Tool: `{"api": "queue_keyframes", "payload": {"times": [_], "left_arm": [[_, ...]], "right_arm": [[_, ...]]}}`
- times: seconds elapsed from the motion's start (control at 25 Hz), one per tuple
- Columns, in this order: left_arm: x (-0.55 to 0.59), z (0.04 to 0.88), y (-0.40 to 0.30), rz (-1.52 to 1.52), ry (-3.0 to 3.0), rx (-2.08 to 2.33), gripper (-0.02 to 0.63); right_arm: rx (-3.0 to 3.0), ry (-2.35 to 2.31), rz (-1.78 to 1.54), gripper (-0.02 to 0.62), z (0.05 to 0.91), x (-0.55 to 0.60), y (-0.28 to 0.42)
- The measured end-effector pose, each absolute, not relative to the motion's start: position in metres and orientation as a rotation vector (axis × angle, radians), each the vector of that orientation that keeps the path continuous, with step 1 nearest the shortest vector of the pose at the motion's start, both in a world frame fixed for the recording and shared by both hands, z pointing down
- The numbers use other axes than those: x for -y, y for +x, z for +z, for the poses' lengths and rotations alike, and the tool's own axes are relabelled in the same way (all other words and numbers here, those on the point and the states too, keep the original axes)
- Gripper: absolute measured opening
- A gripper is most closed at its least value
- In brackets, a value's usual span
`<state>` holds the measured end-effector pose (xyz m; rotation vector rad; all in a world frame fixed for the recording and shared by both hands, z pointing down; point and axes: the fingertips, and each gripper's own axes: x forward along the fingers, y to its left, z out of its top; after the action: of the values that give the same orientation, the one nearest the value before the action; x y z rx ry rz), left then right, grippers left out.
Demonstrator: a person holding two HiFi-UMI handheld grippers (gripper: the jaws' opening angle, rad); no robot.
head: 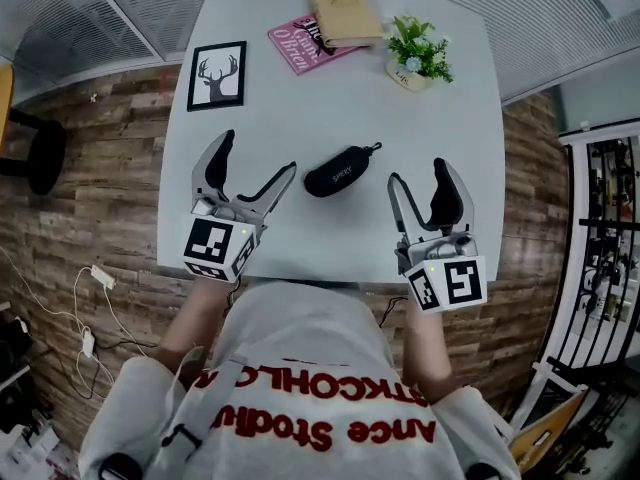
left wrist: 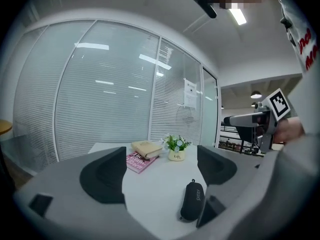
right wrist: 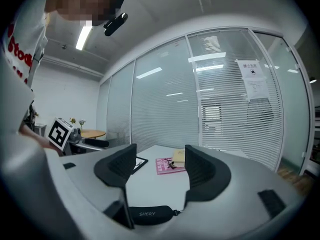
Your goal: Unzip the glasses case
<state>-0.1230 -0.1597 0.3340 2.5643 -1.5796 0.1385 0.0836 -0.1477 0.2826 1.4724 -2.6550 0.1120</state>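
Note:
A black zipped glasses case [head: 338,171] lies near the middle of the white table [head: 300,98], its pull tab at its right end. My left gripper [head: 258,163] hovers open just left of the case, nothing between its jaws. My right gripper [head: 420,183] stands open to the case's right, also empty. In the left gripper view the case [left wrist: 192,200] lies low and right, by the right jaw, with my left gripper [left wrist: 160,171] open. In the right gripper view the case [right wrist: 150,214] lies below the jaws of my right gripper [right wrist: 157,169].
At the table's far side lie a framed deer picture [head: 217,75], a pink book [head: 305,43] with a tan notebook [head: 345,15] on it, and a small potted plant [head: 417,56]. Wood floor surrounds the table; a black stool [head: 40,153] stands left, a rack [head: 605,228] right.

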Motion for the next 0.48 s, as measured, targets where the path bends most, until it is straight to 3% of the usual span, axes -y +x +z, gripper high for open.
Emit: {"api": "queue_keyframes", "payload": {"times": [0.48], "left_arm": [[0.176, 0.401, -0.059, 0.327, 2.565, 1.323, 0.443]], "right_arm": [[2.641, 1.379, 0.226, 0.291, 0.326, 0.161, 0.09]]}}
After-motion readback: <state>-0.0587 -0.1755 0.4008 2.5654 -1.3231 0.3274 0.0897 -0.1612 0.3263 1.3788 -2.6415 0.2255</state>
